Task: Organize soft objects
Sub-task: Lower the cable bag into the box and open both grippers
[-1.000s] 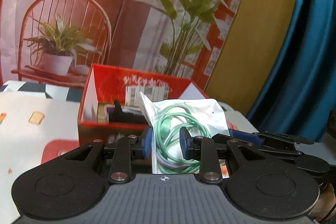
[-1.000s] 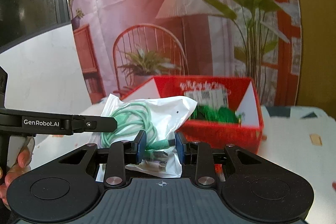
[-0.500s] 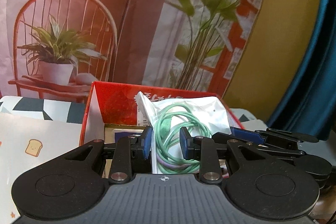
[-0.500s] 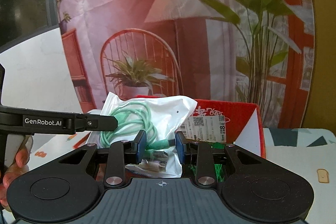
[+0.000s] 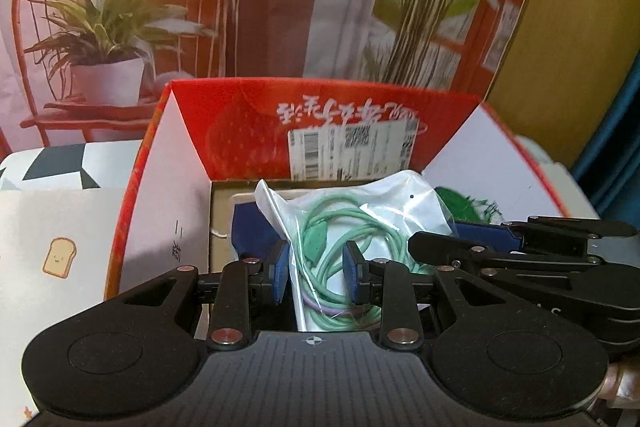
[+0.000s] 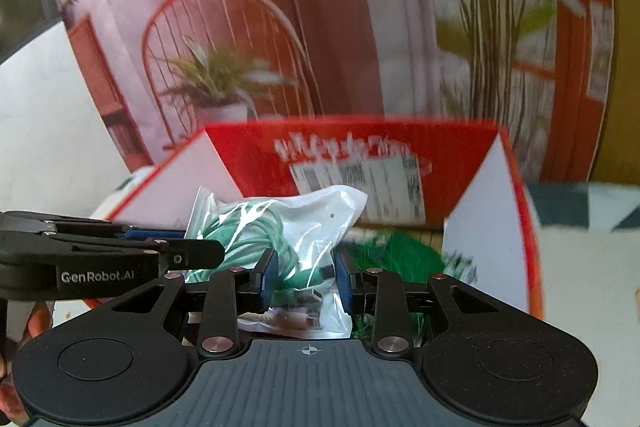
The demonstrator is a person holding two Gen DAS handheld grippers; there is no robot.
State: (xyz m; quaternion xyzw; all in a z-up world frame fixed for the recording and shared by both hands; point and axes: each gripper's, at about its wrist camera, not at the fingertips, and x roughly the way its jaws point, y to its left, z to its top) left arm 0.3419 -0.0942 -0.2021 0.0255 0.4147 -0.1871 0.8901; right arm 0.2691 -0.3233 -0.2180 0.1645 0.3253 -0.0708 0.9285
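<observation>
You have both grippers clamped on the same clear bag (image 5: 372,211) of green cable (image 5: 340,251). Your left gripper (image 5: 316,273) pinches one side of it between its blue pads, and your right gripper (image 6: 305,277) pinches the other side, near the cable's plugs. The bag hangs above the open red box (image 5: 248,131), over its inside, with its flaps standing up around it. Below the bag in the box lie a dark blue thing (image 5: 250,233) and a green tuft (image 6: 394,253). The right view is blurred.
</observation>
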